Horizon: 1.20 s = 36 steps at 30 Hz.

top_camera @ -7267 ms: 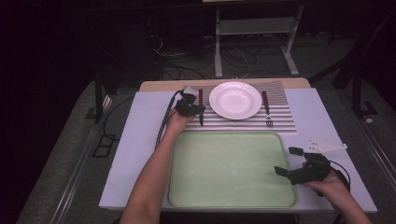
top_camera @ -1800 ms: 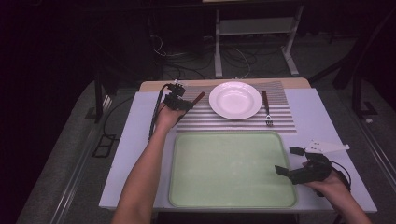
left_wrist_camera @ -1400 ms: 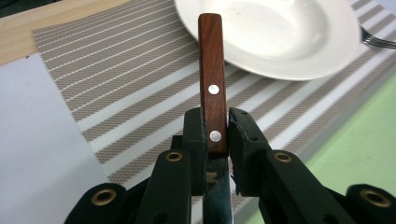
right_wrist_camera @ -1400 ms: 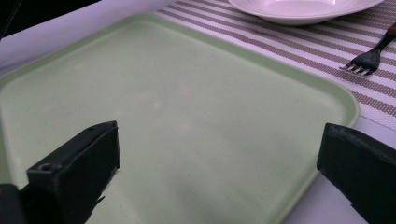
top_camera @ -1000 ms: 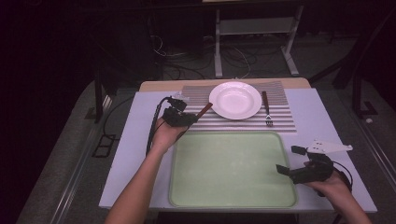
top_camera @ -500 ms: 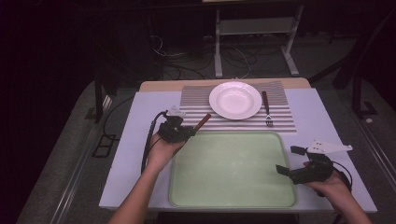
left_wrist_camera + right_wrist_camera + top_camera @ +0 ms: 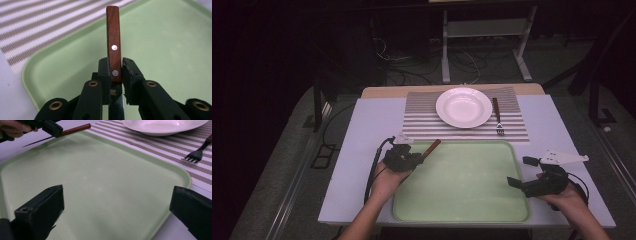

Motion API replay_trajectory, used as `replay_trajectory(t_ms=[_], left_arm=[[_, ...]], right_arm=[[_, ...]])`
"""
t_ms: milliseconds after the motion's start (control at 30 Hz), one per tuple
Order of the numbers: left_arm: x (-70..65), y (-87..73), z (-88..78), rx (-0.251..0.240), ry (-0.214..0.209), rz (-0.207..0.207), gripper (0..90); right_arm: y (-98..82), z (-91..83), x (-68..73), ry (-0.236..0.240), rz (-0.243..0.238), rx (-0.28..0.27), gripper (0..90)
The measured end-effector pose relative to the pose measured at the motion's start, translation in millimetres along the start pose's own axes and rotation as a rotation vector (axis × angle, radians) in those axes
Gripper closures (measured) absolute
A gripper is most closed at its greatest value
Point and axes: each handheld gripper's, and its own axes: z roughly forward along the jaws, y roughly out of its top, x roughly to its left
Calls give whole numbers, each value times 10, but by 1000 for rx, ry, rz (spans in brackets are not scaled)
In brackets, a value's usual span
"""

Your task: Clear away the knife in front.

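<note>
My left gripper [image 7: 416,158] is shut on a knife [image 7: 113,42] with a brown wooden handle, held over the near left corner of the green tray [image 7: 462,200]. The handle [image 7: 432,147] points toward the placemat; in the right gripper view the knife [image 7: 72,130] shows its thin blade sticking out behind the left gripper [image 7: 53,130]. My right gripper [image 7: 523,174] is open by the tray's right edge, nothing between its jaws. A white plate [image 7: 463,107] and a fork [image 7: 497,116] lie on the striped placemat [image 7: 422,117].
The tray [image 7: 100,185] is bare inside. The white table top [image 7: 367,130] extends left of the tray; a cable [image 7: 373,170] trails from the left gripper. Beyond the table's far edge stand a metal frame [image 7: 482,35] and floor cables.
My left gripper has carried the knife from the placemat's left side toward me, to the tray's left corner. The right gripper has stayed put and open.
</note>
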Motion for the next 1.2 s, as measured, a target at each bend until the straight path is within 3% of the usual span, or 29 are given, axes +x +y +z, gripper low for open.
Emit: replay_trajectory(t_ms=[400,533,600,700,800,933,1200], left_arm=[[-37,-137,154,71,7,-8,771],[-22,-147,178,74,1,-3,756],[-30,-143,179,71,12,10,687],[-47,-124,163,48,0,19,677],[-82,-71,148,26,-30,60,747],[-121,-12,176,12,-79,75,892],[-179,30,359,64,-99,103,896]], right_arm=[[-7,-8,7,0,-2,2,0],[-8,-10,7,-3,-6,3,0],[-9,-4,8,-4,-10,9,0],[-9,5,10,-1,-13,11,0],[-11,15,21,1,-24,21,0],[-9,26,27,4,-23,22,0],[-13,25,39,5,-27,26,0]])
